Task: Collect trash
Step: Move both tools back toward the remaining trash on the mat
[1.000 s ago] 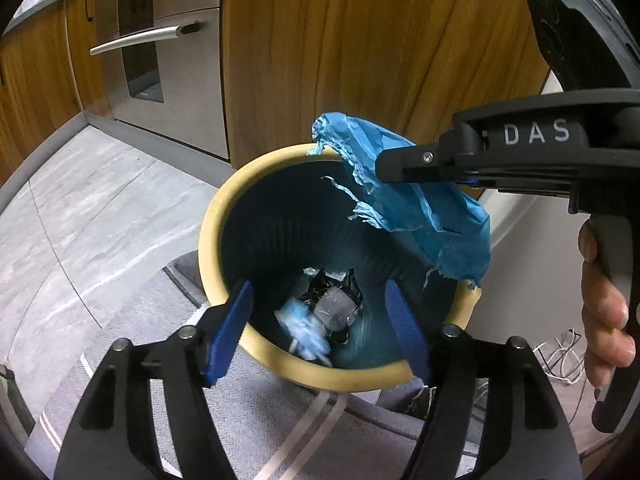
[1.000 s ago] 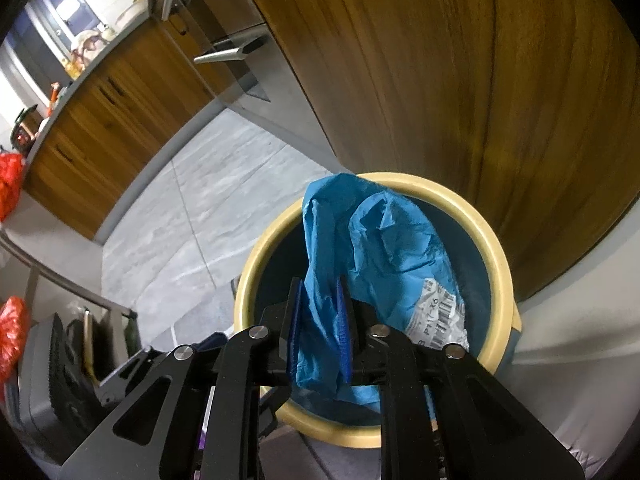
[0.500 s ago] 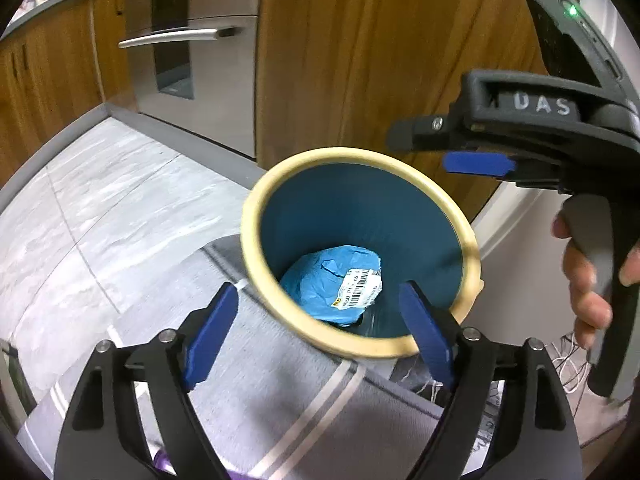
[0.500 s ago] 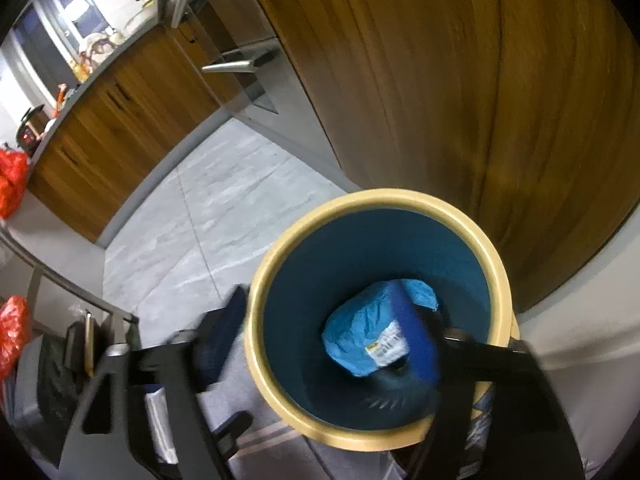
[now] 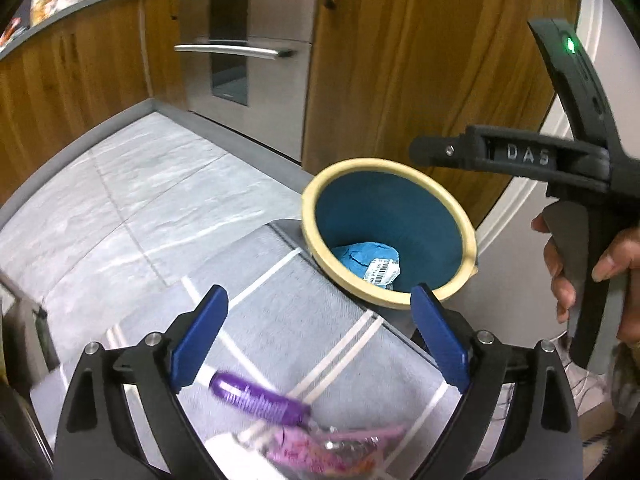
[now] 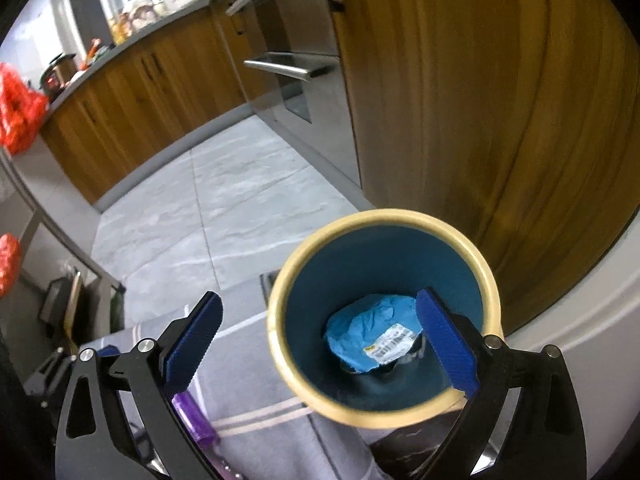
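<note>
A round bin (image 5: 348,168) with a cream rim and dark blue inside stands on the floor by a wooden cabinet; it also shows in the right wrist view (image 6: 280,284). A crumpled blue bag with a barcode label (image 5: 368,260) lies inside it (image 6: 372,332). My left gripper (image 5: 320,332) is open and empty, low over a grey rug. A purple wrapper (image 5: 256,396) and pink packet (image 5: 336,448) lie on the rug just below it. My right gripper (image 6: 320,336) is open and empty above the bin.
A grey striped rug (image 5: 304,320) lies in front of the bin. A steel oven (image 5: 240,60) and wooden cabinets (image 6: 460,100) stand behind. Grey tiled floor (image 5: 120,200) spreads to the left. Orange bags (image 6: 16,108) hang at far left.
My right gripper opened and the blue bag fell into the bin. Both grippers have since pulled back from the bin; the purple wrapper and pink packet came into the left view.
</note>
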Tool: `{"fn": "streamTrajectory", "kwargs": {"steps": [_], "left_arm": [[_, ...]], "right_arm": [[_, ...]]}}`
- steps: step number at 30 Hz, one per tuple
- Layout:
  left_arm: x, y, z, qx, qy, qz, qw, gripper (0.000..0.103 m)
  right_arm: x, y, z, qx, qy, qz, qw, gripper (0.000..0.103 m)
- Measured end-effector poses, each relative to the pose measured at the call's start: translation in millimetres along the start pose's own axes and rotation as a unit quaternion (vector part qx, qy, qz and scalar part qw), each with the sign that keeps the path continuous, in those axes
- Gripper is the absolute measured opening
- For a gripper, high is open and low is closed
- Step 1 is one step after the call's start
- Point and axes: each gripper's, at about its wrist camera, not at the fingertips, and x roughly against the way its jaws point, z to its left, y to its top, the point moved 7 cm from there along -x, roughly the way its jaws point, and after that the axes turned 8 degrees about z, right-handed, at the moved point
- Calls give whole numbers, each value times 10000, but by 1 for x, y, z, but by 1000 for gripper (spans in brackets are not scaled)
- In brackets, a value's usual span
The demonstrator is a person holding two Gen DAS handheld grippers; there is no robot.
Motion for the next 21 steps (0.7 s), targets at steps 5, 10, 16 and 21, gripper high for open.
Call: {"fn": "streamTrajectory", "kwargs": {"steps": [5,10,16,21], "left_arm": [[30,-18,10,247,60,-96,9996,94],[57,-35,24,418,181,-200,9988,95],[86,-56,54,642,389,-269,9968,97],[107,-83,88,911,659,-215,9934,97]], "right_arm": [[21,-7,22,202,-4,-124,9997,97],[36,-21,36,284,28,-116,9995,98],[52,-37,49,197,182,-110,9996,98],[53,-51,63,207,304,-4,9993,98]]}}
